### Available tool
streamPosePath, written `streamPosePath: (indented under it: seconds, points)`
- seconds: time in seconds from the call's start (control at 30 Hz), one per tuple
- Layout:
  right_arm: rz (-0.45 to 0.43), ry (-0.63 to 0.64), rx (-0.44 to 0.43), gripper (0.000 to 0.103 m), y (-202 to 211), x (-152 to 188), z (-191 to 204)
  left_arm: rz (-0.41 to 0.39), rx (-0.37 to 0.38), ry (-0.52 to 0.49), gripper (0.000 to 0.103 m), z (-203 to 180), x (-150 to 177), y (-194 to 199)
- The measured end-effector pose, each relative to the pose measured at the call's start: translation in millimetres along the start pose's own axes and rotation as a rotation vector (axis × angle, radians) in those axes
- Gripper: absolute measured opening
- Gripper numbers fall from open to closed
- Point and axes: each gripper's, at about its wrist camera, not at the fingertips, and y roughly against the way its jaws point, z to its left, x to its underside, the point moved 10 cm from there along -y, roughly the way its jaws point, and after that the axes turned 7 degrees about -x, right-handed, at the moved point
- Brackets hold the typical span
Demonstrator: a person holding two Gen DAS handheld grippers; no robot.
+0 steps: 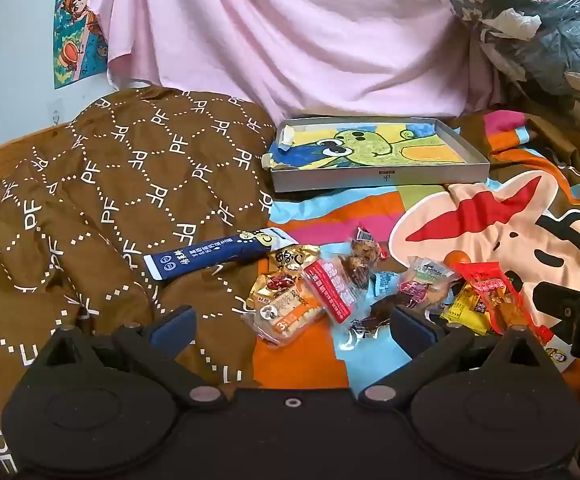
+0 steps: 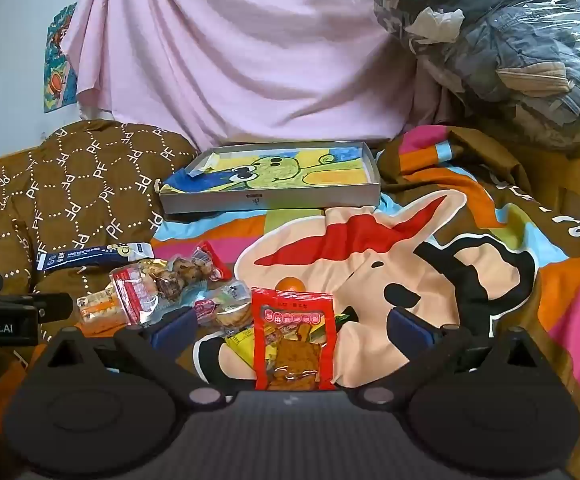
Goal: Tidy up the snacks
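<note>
A cartoon blanket (image 2: 409, 264) covers the bed; a shallow box (image 2: 270, 200) sits far back. The snacks (image 1: 349, 288) lie heaped nearer. Left gripper (image 1: 291, 322) and right gripper (image 2: 290, 326) are both spread wide, holding nothing.

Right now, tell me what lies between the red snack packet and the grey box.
In the right wrist view, a small orange fruit sits just behind the red snack packet; beyond it only the cartoon blanket stretches bare up to the grey box.
</note>
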Motion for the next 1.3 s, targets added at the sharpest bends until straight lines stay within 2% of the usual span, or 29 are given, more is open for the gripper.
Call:
streamPosePath:
  seconds: [1.3]
  points:
    - [0.003, -0.004, -0.003, 0.103, 1.4, 1.8, -1.3, 0.007, 0.005, 0.000, 0.102, -2.1, 0.9, -0.5]
